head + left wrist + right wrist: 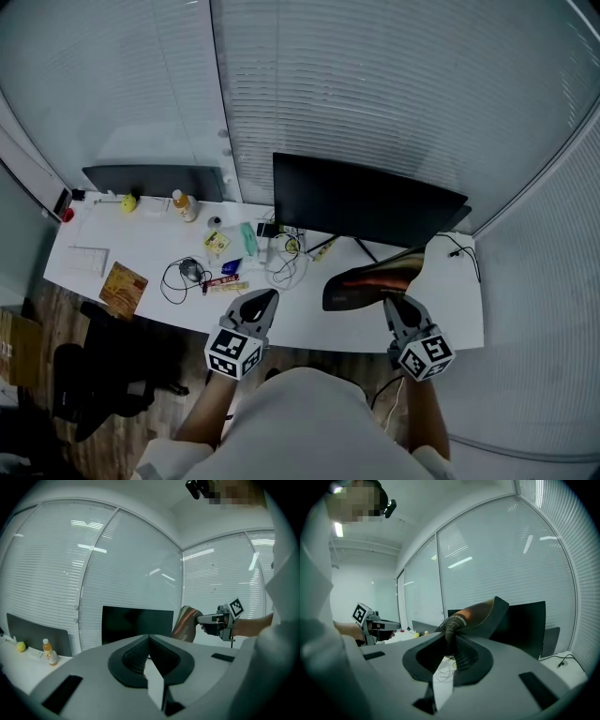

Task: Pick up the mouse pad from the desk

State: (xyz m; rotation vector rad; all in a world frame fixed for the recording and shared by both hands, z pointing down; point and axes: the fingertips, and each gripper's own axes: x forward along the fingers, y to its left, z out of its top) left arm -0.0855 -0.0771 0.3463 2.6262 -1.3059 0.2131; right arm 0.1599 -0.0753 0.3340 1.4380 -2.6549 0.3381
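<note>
Closest in is the person's pale shirt (300,422) at the bottom of the head view, with both grippers poking out over the desk's (459,323) front edge. Room-wise, the right end of the desk is mostly bare apart from a thin cable (464,253). The left half is cluttered with a bottle (184,205), cords (178,277) and an orange packet (123,286), and the monitor (366,202) walls off the back. The right gripper (392,302) has its jaws pinched almost together on one edge of the mouse pad (370,281). The pad is up off the desk, curled over in front of the monitor. The left gripper (262,298) is closed tight with nothing in it, well apart from the pad.
</note>
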